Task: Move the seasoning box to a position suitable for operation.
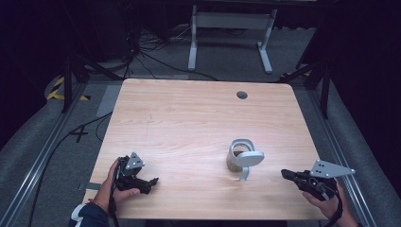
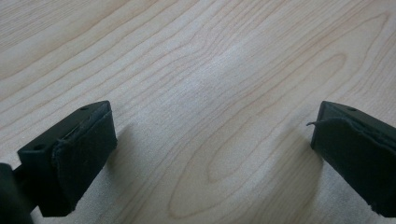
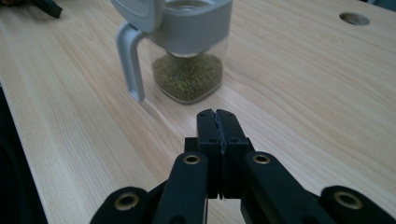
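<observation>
Two hand-held tongs at a table with a jar between them.

The left tongs (image 1: 153, 180) rest near the table's (image 1: 189, 118) front left edge, jaws spread wide over bare wood. The right tongs (image 3: 217, 115) are closed with nothing between them, pointing at the clear jar (image 3: 189, 70) of green beans, grey lid with a handle, just ahead.

One jar (image 1: 242, 158), two grippers (image 1: 152, 181)

tbl (image 1: 189, 118): light wood | cable hole (image 1: 242, 95) far rt | white frame (image 1: 231, 28) behind
</observation>
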{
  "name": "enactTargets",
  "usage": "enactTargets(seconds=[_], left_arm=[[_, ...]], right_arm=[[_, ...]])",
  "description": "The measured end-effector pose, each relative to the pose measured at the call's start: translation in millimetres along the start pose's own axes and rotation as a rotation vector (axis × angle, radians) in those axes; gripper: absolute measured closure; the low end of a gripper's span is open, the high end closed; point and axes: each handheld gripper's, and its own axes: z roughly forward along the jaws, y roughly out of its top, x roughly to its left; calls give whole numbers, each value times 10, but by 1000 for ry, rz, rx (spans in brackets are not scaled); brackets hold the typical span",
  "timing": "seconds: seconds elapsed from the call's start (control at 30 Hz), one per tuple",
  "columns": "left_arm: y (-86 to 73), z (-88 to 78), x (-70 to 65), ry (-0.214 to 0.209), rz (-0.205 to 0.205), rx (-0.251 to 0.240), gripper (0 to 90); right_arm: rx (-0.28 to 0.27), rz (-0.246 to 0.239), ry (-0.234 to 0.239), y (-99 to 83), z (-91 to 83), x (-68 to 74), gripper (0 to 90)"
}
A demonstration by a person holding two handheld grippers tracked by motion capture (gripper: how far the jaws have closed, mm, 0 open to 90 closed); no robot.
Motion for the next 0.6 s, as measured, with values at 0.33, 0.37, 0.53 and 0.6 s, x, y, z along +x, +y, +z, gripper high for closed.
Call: enactTargets(seconds=[0.33, 0.37, 0.53, 0.6], left_arm=[[1, -1, 0, -1, 0, 1, 4], [1, -1, 0, 0, -1, 2, 3], [2, -3, 2, -2, 1, 5, 3], [0, 1, 0, -1, 0, -1, 3]], right_arm=[[-18, -85, 33, 305, 139, 230, 897], [-18, -100, 34, 335, 153, 253, 897], [-42, -124, 51, 486, 187, 343, 897], [-51, -132, 57, 542, 202, 370, 897]])
